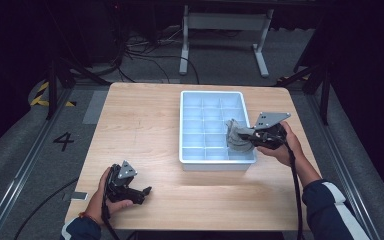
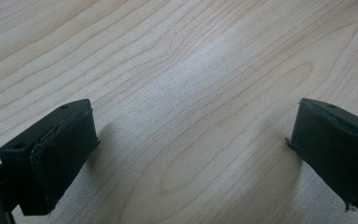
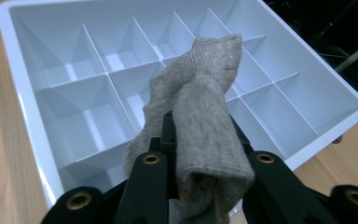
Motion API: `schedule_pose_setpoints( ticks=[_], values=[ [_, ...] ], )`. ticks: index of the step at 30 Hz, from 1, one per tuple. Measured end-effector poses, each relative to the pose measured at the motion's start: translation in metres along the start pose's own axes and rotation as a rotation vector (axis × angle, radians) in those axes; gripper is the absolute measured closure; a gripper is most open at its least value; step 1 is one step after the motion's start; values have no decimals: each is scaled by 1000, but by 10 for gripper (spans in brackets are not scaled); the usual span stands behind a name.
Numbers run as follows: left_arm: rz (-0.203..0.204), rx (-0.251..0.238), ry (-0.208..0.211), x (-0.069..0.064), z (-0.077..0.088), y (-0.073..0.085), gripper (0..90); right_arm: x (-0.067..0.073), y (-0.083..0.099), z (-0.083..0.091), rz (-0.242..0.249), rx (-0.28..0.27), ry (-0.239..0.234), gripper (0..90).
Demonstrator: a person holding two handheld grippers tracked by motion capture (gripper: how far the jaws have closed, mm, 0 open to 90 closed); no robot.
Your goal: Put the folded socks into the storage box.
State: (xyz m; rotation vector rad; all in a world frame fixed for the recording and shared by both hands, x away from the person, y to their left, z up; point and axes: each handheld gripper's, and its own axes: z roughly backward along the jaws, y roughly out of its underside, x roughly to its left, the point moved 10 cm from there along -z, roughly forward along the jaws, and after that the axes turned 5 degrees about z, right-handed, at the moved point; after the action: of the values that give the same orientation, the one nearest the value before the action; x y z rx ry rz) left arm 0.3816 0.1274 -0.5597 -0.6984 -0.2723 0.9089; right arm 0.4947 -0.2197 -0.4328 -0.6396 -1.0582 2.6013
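Grey sock (image 3: 200, 121) clamped in the right gripper (image 1: 250, 135), held over the near right compartments of the white divided tray (image 1: 186, 150). Long axis runs along the fingers, away from the hand; free end points toward the tray's middle and folds over itself. Lower end bunched between the fingers (image 3: 149, 182), the pads hidden by the cloth.

Right hand (image 1: 280, 142) reaches in over the tray's right wall, gripper about level.

Left gripper (image 1: 141, 192) lies low near the bench's (image 1: 140, 120) near left corner, fingers (image 2: 56, 158) spread wide with bare wood between; left hand (image 1: 107, 197) wraps its body.
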Motion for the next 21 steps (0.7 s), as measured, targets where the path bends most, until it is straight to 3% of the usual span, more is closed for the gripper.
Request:
schedule_pose_setpoints(
  ticks=[13,21],
  values=[
    [-1,0,0,0,0,0,6,0,19,-29,106,193,0,761],
    [2,2,2,0,0,0,6,5,30,-43,148,297,-47,761]
  ],
)
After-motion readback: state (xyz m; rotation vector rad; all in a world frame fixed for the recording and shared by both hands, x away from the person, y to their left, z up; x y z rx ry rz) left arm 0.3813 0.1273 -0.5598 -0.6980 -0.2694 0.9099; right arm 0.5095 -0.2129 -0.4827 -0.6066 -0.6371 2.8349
